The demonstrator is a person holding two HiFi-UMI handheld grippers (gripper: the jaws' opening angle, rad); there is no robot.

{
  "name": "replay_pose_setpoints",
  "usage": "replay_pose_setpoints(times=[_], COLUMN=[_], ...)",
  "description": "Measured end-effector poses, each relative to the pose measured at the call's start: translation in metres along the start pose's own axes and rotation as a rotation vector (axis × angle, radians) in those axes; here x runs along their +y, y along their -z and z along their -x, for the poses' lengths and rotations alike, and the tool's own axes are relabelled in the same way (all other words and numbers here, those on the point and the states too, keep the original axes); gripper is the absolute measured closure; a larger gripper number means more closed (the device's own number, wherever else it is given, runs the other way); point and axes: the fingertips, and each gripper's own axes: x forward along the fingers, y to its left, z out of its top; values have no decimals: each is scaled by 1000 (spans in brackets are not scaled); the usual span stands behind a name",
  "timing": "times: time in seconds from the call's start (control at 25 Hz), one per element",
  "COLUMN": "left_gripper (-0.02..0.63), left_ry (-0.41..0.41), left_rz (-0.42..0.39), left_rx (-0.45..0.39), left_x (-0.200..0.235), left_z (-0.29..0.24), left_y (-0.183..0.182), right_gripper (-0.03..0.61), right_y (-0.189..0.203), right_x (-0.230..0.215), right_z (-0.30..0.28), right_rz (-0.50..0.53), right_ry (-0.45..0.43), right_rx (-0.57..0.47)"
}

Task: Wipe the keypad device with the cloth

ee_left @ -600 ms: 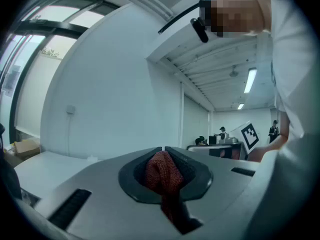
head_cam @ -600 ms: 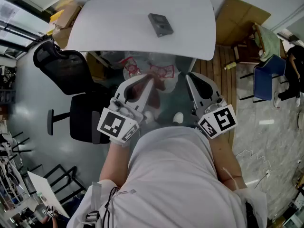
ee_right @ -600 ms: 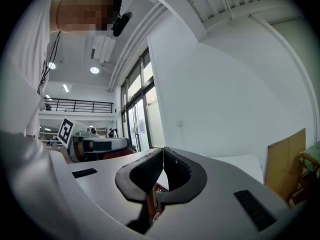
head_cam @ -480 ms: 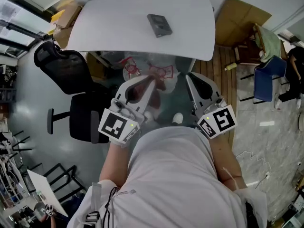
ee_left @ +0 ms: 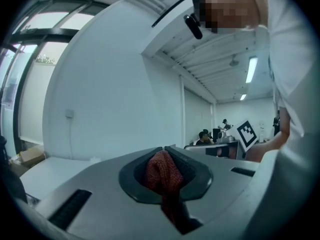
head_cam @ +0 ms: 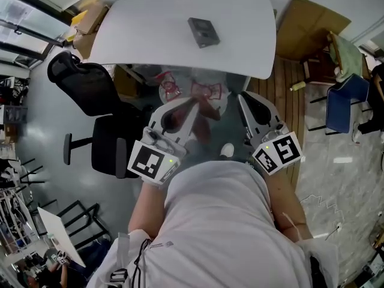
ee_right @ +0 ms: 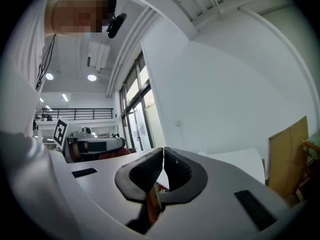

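The dark keypad device [head_cam: 203, 32] lies on the white table [head_cam: 138, 35], well ahead of both grippers. My left gripper [head_cam: 187, 104] is held low in front of the person's body, short of the table's near edge. It is shut on a red cloth [ee_left: 162, 171]; the red cloth [head_cam: 203, 111] bunches between the pads and hangs down from them. In the left gripper view the left gripper [ee_left: 164, 151] points at a white wall. My right gripper [head_cam: 247, 101] is level with the left one, its jaws shut with nothing between them. The right gripper [ee_right: 163, 156] also points upward.
A black office chair [head_cam: 90, 92] stands left of the table. A clear bag with red print [head_cam: 195, 89] lies under the table's near edge. Cardboard [head_cam: 315, 23] leans at the right, with a blue chair [head_cam: 339, 104] beyond it. Boxes [head_cam: 90, 17] sit at the table's left corner.
The head view has drifted slightly to the right. Both grippers keep the same place and grip.
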Motion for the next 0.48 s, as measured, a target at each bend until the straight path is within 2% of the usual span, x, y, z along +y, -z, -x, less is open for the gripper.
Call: replay_pose_setpoints(times=[0.2,0.48], left_gripper=[591,589], left_ry=[-35,-22], left_rz=[111,112], left_rx=[9,26], left_x=[39,118], left_z=[-11,-27], left_y=[12,23], right_gripper=[551,551], right_y=[13,19], right_x=[-13,-29], right_z=[-24,-101], right_rz=[-17,-12], right_ry=[22,65], right_rx=[38,87])
